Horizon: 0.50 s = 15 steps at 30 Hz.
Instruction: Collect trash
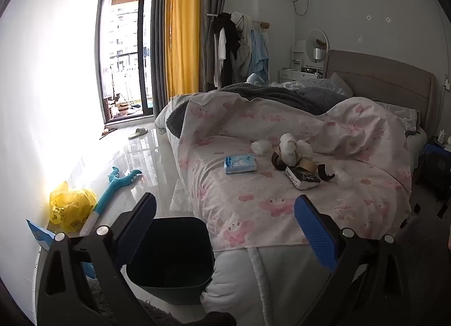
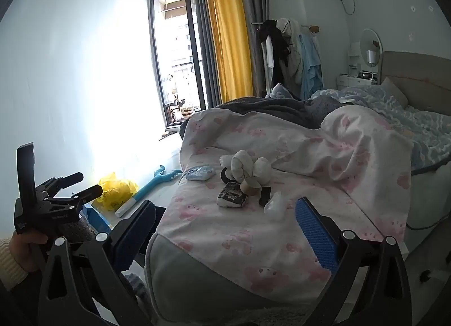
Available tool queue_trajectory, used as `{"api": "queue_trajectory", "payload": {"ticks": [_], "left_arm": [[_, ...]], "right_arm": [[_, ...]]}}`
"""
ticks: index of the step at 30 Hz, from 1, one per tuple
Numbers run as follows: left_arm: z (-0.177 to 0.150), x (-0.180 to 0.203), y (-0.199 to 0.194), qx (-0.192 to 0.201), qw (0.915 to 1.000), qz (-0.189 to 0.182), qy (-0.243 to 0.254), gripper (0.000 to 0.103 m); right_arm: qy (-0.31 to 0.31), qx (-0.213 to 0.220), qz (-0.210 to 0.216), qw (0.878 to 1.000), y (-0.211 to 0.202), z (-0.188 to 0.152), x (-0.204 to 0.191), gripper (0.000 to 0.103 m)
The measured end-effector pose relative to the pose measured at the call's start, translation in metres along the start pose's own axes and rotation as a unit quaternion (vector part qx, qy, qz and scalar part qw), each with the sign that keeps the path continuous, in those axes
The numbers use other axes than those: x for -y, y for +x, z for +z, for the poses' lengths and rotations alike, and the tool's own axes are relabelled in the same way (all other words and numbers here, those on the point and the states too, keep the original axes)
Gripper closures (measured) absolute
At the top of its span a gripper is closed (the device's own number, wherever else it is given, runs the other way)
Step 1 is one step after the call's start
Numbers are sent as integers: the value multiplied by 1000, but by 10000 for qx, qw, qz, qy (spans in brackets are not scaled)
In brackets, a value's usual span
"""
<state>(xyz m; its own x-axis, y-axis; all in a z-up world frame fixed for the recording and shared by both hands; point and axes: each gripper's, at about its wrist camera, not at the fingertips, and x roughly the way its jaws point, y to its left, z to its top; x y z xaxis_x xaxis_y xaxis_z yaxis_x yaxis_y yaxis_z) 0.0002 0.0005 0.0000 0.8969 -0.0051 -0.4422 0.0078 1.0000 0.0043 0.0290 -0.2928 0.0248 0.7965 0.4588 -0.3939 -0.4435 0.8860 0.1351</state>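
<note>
Left gripper [image 1: 225,230]: jaws spread wide, holding nothing, poised above the near end of the bed [image 1: 253,204] with the dark bin [image 1: 172,252] on the floor directly below, at the bed's near left corner. Right gripper [image 2: 225,230]: likewise wide open and empty, facing the same bed end. Trash, all lying on the pink-print quilt [image 2: 352,140] beyond both grippers: blue tissue packet [image 1: 240,164] to the left; crumpled white wad [image 1: 261,146] behind it; knotted white cloth [image 1: 290,144]; black-and-white wrapper [image 1: 302,177]; tape roll [image 2: 249,189]; clear plastic scrap [image 2: 274,205] at the right. Floor, far left: yellow bag [image 1: 70,207], blue plush toy [image 1: 121,182]. Risk, as judged: soft quilt may get pinched along with a flat item; light wads could miss the bin.
</note>
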Motion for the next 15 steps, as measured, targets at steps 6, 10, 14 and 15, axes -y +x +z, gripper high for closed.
{"api": "queue_trajectory", "payload": {"ticks": [6, 10, 14, 15], "left_arm": [[0, 0, 0, 3, 10000, 11, 33, 3], [0, 1, 0, -5, 10000, 13, 43, 3], [0, 1, 0, -10, 10000, 18, 44, 3], [0, 1, 0, -10, 10000, 19, 44, 3]], "right_arm": [[5, 24, 19, 10000, -2, 0, -2, 3], [-53, -20, 5, 10000, 3, -3, -1, 3], [-85, -12, -11, 10000, 1, -2, -5, 3], [-96, -21, -28, 9999, 1, -1, -6, 3]]}}
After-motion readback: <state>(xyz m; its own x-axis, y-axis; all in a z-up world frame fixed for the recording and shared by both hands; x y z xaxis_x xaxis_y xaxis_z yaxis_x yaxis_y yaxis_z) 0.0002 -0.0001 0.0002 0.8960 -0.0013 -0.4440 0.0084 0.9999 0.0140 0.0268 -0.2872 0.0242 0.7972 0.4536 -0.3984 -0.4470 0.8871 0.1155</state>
